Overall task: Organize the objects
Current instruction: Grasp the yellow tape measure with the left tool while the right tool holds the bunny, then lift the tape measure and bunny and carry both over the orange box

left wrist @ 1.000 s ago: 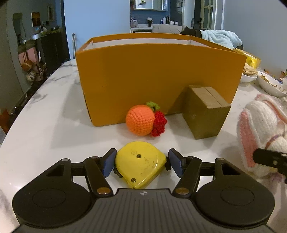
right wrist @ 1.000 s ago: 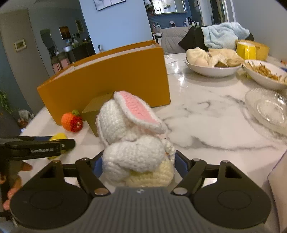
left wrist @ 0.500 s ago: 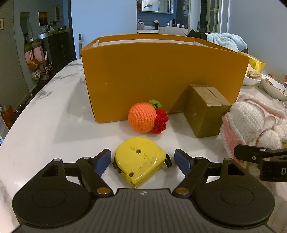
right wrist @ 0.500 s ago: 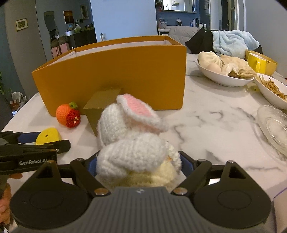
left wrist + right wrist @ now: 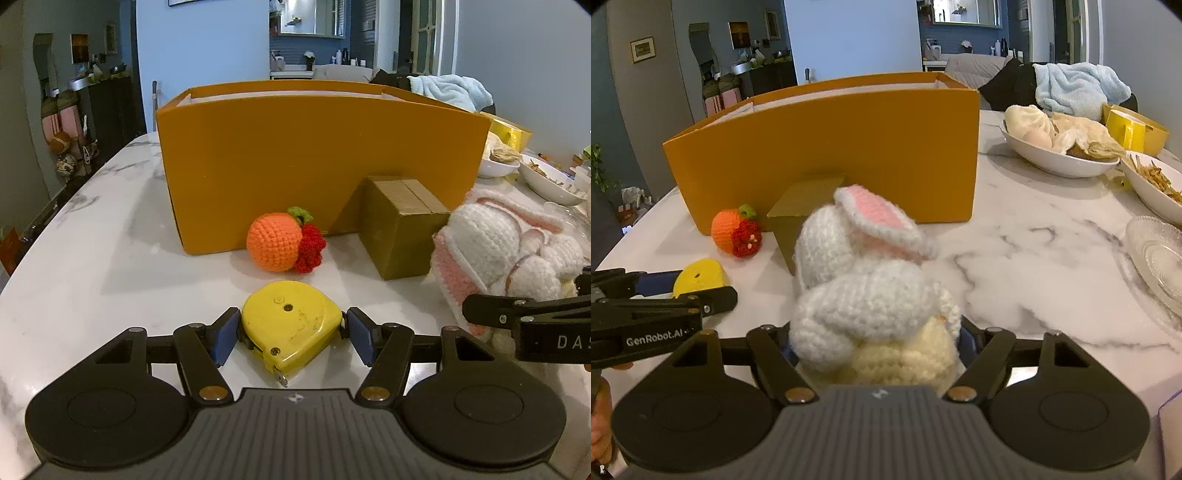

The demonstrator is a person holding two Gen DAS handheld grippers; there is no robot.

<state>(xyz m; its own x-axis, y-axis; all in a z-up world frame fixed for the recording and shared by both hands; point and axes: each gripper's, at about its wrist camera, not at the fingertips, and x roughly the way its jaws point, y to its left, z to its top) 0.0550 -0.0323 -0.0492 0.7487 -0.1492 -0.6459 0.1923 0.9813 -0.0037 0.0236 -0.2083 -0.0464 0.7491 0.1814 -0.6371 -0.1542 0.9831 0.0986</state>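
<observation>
My left gripper is shut on a yellow tape measure, its blue pads touching both sides on the marble table. My right gripper is shut on a white crochet bunny with pink ears; the bunny hides the pads. The bunny also shows at the right of the left wrist view. A crochet orange with a red berry cluster and a small brown box stand in front of the open orange box. The tape measure also shows in the right wrist view.
Bowls of food, a yellow mug and a glass dish sit at the right. A blue towel lies behind them. The table edge runs along the left.
My left gripper opened around the tape measure half a second ago and has closed on it again. My right gripper with the bunny has shifted left, closer to the brown box.
</observation>
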